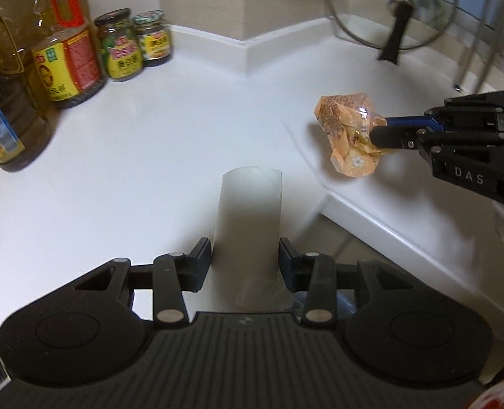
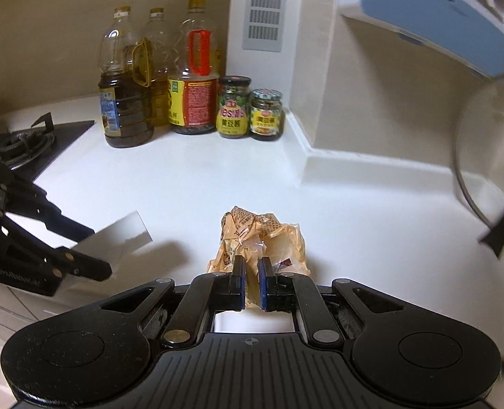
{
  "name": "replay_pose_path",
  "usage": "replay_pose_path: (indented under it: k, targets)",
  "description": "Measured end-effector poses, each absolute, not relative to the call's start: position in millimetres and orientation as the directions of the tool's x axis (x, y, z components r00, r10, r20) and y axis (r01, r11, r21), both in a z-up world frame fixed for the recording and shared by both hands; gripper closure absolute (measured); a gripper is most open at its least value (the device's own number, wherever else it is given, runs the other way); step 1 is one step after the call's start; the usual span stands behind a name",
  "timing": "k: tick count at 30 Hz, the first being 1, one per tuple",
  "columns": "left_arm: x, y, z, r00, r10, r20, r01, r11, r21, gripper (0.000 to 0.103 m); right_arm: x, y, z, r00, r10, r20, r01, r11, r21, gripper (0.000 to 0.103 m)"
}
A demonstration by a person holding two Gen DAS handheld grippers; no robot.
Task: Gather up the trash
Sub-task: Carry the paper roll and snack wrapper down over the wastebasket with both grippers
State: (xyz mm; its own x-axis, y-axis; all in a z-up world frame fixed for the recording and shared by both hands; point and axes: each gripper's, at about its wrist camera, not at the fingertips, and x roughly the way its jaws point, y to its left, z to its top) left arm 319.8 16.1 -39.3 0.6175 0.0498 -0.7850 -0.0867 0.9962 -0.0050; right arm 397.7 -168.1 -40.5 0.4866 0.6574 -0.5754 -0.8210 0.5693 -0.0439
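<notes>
A: What does the left gripper hold?

B: A pale cardboard tube, clamped between narrowly set jaws and lifted above the white counter, near its front edge.

A: And the right gripper?

B: Its jaws are pinched tight on a crumpled orange wrapper, also held above the counter, near the front edge.

A: What else is there?

B: Oil bottles and two jars stand at the back corner. A glass lid leans against the wall at the right.
</notes>
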Motion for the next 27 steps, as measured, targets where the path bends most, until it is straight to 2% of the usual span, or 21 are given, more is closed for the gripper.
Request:
replay_pose_path:
  k: [7,12,21,27]
  targets:
    - [262,-8,-55,0.618,-0.06,-0.784,0.003,0.997,-0.074,0.065,314,-197,-36,0.539,0.597,-0.594,-0.757,0.652,-0.031,0.095]
    - [227,-15,-83,0.574,-0.104,-0.813,0.024,0.994,-0.111,0.065,261,-199,-52,0.528,0.544,-0.653,-0.733,0.679,-0.027,0.095]
    - [209,-19,-147,0.466,-0.116,-0.877,-0.085,0.981,-0.175,0.065,243,-182,-120,0.388,0.46,-0.799,-0.768,0.64,-0.005,0.095]
    - [212,-34,-184,0.414,-0.086,-0.906,-0.172,0.97,-0.17,0.065,253,-179,-160,0.311,0.429,-0.848,-0.808,0.59,0.003,0.095]
